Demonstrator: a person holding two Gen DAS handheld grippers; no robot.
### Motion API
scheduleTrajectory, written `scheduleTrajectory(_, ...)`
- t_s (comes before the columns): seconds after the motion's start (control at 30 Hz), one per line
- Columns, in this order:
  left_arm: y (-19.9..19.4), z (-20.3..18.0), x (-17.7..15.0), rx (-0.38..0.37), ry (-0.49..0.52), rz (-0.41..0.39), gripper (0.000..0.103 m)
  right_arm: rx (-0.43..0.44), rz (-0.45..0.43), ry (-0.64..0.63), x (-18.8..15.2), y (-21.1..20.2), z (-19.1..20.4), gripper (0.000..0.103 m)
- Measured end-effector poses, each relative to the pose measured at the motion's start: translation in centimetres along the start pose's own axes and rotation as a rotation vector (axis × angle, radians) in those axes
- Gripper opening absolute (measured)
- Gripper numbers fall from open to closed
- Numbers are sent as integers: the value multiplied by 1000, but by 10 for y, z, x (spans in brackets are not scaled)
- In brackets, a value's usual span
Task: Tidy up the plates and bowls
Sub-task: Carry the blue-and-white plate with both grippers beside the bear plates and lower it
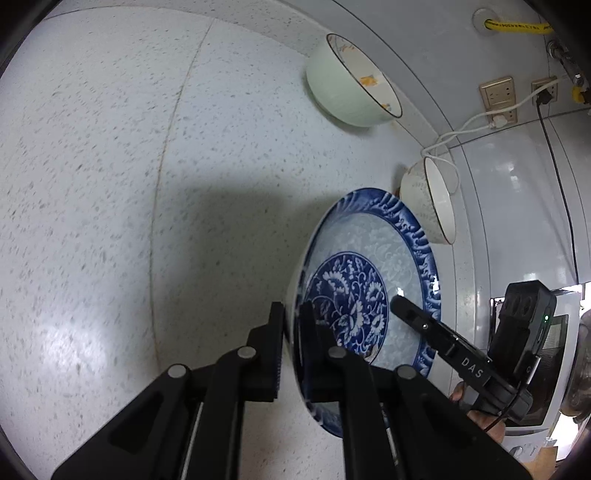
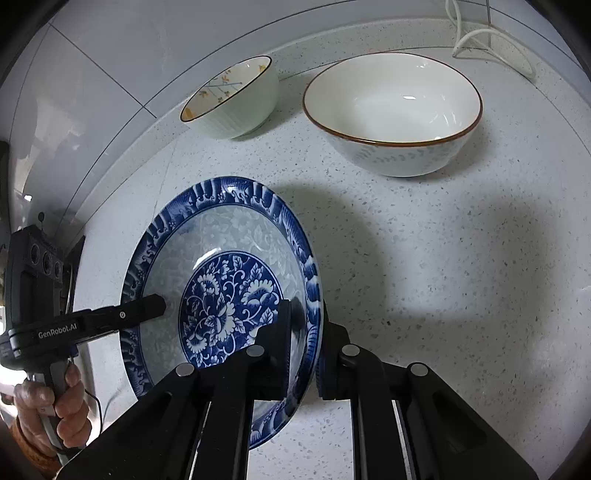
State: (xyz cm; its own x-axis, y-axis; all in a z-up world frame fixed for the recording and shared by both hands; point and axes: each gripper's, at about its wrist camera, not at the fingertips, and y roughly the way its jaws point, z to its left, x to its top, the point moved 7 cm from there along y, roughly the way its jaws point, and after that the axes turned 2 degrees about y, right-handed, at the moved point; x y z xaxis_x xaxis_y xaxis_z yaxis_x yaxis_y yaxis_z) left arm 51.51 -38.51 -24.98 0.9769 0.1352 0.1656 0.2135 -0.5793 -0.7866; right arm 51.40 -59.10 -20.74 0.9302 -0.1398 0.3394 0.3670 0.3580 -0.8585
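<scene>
A blue-and-white floral plate (image 1: 369, 266) (image 2: 221, 266) is held up off the speckled countertop (image 1: 110, 184) (image 2: 443, 277). My left gripper (image 1: 291, 314) is shut on one side of its rim; it shows at the left of the right wrist view (image 2: 147, 308). My right gripper (image 2: 304, 314) is shut on the opposite rim; one of its fingers shows in the left wrist view (image 1: 410, 314). A pale green bowl (image 1: 351, 81) (image 2: 236, 99) and a larger white bowl with a brown rim (image 1: 432, 199) (image 2: 395, 110) stand on the counter by the wall.
White cables (image 1: 461, 133) (image 2: 491, 37) run along the back of the counter to wall sockets (image 1: 498, 96). A yellow hose (image 1: 517, 26) comes out of the wall. A tiled wall (image 2: 110, 55) borders the counter. A white appliance (image 1: 535, 369) stands at the right.
</scene>
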Motion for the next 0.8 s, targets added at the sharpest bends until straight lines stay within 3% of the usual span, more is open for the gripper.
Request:
scheduleTrajectory(0.23, -64, 25, -35, 1, -2, -44, 8, 17, -2, -49, -25, -16, 48, 9)
scheduleTrajectory(0.5, -132, 86, -90, 43, -4, -57, 9, 43, 25, -129, -90, -16, 130, 9)
scheduleTrajectory(0.8, -128, 122, -122, 80, -28, -20, 9, 10, 103, -91, -133, 13, 152, 10)
